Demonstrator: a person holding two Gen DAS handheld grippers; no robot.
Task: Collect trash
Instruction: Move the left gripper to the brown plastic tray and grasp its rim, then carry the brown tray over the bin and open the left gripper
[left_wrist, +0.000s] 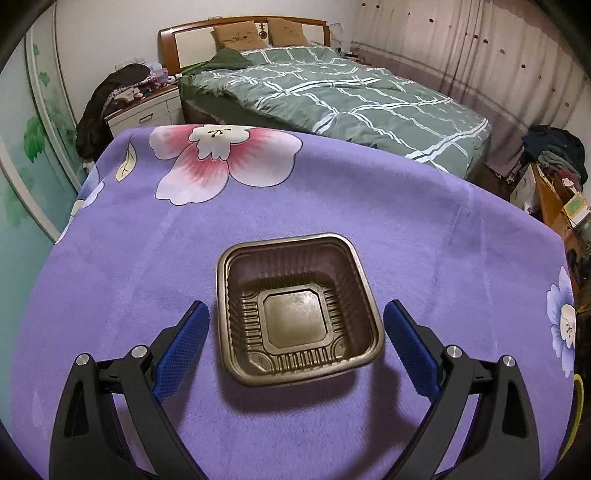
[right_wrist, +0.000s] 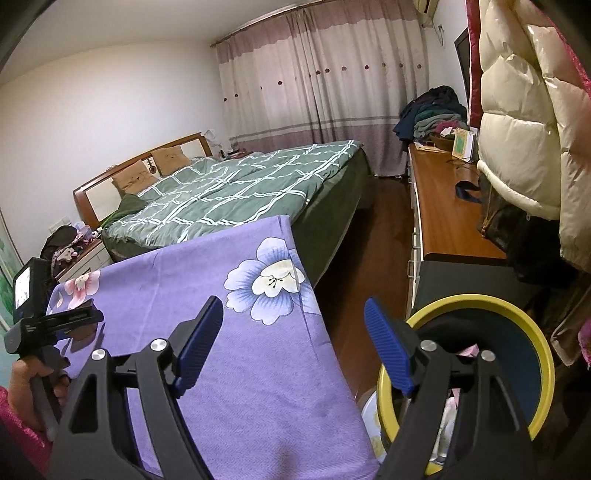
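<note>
from the left wrist we see the left gripper (left_wrist: 295, 332) angled down over the purple flowered cloth (left_wrist: 332, 206), its blue pads (left_wrist: 183, 350) standing wide apart on either side of a brown plastic tray (left_wrist: 299, 310). the tray sits upright and empty on the cloth, between the pads but touched by neither; there is a clear gap on each side. we judge that the step in hand is the approach to this piece of trash, with the grasp not yet made. the next move calls for settling the pads level with the tray's walls and closing gently, since the thin ribbed plastic looks likely to buckle or skid on the soft cloth.

from the right wrist we see the right gripper (right_wrist: 293, 347) with its jaws apart and nothing between them, poised over the cloth's edge. just past its right finger stands a yellow-rimmed bin (right_wrist: 532, 332) on the floor beside the table; something pale lies inside. at the far left a hand (right_wrist: 26, 384) holds the other tool. we judge the tray must then be carried across to that bin.
</note>
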